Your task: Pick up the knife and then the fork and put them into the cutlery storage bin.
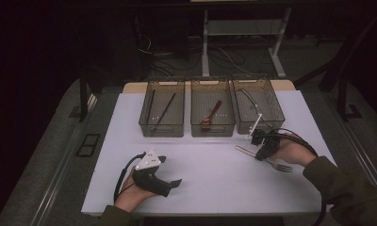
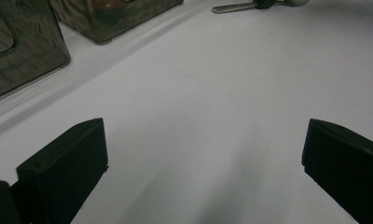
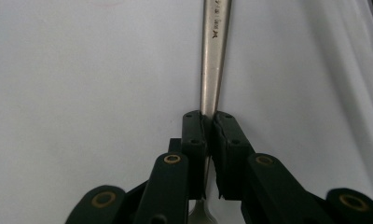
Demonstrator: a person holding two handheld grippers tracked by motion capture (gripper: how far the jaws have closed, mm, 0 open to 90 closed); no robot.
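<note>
Right claw [image 3: 208, 140] pinching fork [image 3: 215, 56] flat on counter [image 1: 215, 169]; left claw [image 2: 203, 172] spread, resting well apart.

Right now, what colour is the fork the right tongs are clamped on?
Plain silver metal fork, pinched by the right tongs; clearest in the right gripper view.

A white table top [image 1: 205, 183] carries the lot — three smoky, see-through bins stand in a row along its twelve o'clock edge: a left bin [image 1: 162, 108], a middle bin [image 1: 212, 108] and a right bin [image 1: 258, 105]. Toward three o'clock a metal fork [image 1: 271, 161] lies flat on the white surface — near the right bin.
</note>
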